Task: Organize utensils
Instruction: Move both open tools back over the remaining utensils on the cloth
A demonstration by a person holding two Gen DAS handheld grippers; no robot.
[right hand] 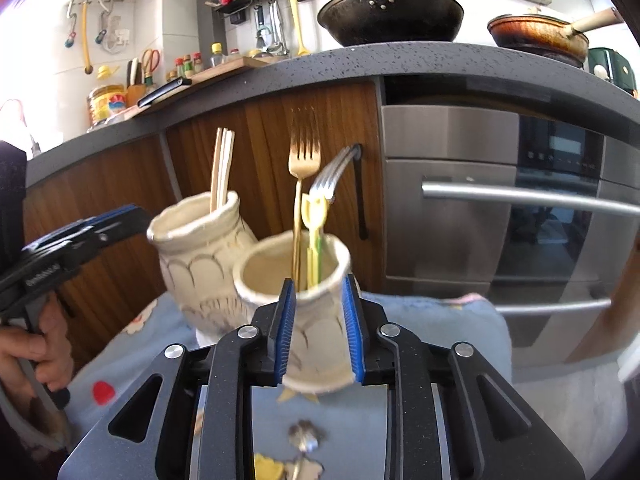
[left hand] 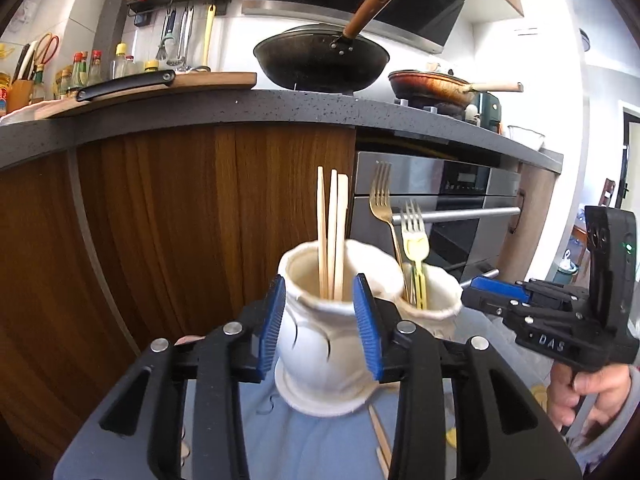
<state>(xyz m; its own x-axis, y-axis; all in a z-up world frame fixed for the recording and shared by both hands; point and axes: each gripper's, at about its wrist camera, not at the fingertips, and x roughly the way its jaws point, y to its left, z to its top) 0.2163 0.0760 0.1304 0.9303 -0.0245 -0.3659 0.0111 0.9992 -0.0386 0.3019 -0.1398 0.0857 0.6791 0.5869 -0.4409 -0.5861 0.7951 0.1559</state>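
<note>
Hidden or unclear: the base of the right pot (right hand: 316,320) is blurred in the right wrist view, so whether it rests on the blue cloth (right hand: 440,320) or is lifted off it cannot be told; a spoon (right hand: 306,442) low in that frame is smeared and partly cut off by the gripper body; a chopstick on the cloth (left hand: 380,436) low in the left wrist view is half covered by the gripper.
Left gripper (left hand: 320,316): clenched on the left pot (left hand: 324,344), one blue pad on each side of its neck, at lower centre of its own view.
Left pot contents: three wooden chopsticks (left hand: 332,236) standing upright, rising to mid-frame.
Right gripper (right hand: 318,324): grasping the right pot, pads pressed on both flanks, at lower centre of its view.
Right pot contents: a gold fork (right hand: 304,152), a silver fork (right hand: 332,176) leaning right, and a yellow-handled piece (right hand: 314,216) too blurred to name.
Pots: just beside each other; the left pot looks tilted in the right wrist view.
Background: wok (left hand: 320,60) and frying pan (left hand: 436,88) on the counter, upper frame; oven (right hand: 520,200) at right.
</note>
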